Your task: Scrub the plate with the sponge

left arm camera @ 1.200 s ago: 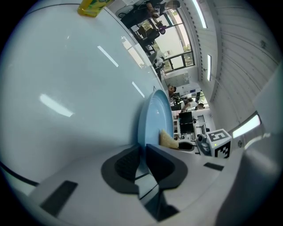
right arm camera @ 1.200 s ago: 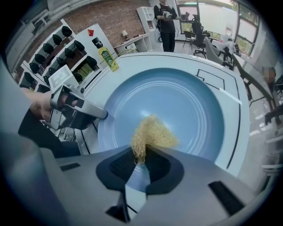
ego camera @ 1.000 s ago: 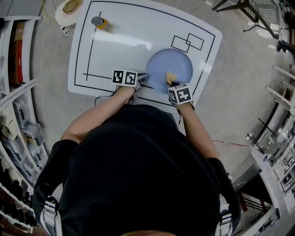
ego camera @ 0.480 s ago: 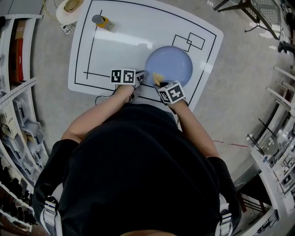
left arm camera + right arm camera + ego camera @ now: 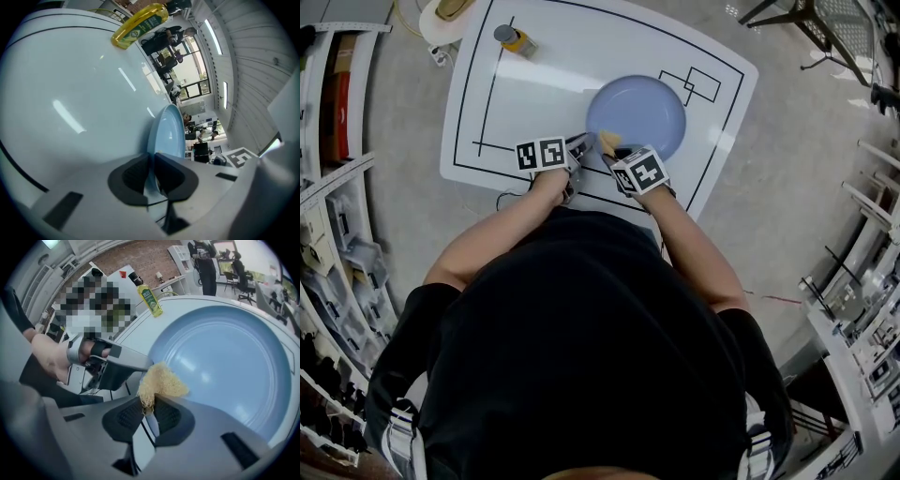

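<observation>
Sponge [image 5: 161, 383] pinched in right gripper [image 5: 149, 411] jaws, on plate [image 5: 225, 366]; left gripper [image 5: 152, 176] jaws clamp rim.

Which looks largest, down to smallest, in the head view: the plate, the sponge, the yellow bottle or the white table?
1. white table
2. plate
3. yellow bottle
4. sponge, partly hidden, so its rank below the bottle is unsure.

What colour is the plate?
The plate is pale blue, clearest in the right gripper view.
</observation>
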`<state>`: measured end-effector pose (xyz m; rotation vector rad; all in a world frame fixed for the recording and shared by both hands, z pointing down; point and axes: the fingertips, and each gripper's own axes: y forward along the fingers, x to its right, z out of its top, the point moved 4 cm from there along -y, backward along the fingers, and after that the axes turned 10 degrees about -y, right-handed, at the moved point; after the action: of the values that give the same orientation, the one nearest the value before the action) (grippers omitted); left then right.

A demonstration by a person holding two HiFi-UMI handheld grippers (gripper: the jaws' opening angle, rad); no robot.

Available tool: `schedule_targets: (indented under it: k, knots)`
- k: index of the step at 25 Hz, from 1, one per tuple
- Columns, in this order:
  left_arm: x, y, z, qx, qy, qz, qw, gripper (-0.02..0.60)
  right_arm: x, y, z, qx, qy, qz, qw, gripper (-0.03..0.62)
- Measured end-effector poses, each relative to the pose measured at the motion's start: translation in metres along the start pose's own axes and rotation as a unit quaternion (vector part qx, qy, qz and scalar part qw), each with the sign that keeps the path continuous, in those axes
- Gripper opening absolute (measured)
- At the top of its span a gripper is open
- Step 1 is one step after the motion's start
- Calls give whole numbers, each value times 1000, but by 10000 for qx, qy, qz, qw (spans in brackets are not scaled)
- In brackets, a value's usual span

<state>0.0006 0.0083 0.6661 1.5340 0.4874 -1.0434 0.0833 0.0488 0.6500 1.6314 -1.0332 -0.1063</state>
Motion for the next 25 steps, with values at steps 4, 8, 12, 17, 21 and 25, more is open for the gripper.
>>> schedule_targets:
  k: [4, 8, 12, 17, 21, 25]
  knots:
    - [-1, -2, -2, 27, -83, -19, 10000, 43, -2, 5, 14, 58, -136, -28, 9999, 54]
    - [-3, -6, -2, 40, -80, -19, 10000, 43, -5, 7, 18, 66, -247, -58, 9997, 52]
    - [-2, -6, -3, 59, -106, -29, 9999, 44, -2, 0, 16, 157, -447, -339, 9983, 52]
    - [-4, -7, -4, 43, -149, -19, 9999, 44, 1, 2, 12, -173, -889, -669, 9936, 51]
    - [-5, -5, -6, 7, -112, 13, 9999, 43, 2, 8, 12, -336, -1009, -690, 9919, 51]
    - [-8, -5, -4, 11, -112, 35, 9999, 43, 5, 12, 14, -321, -949, -662, 9928, 51]
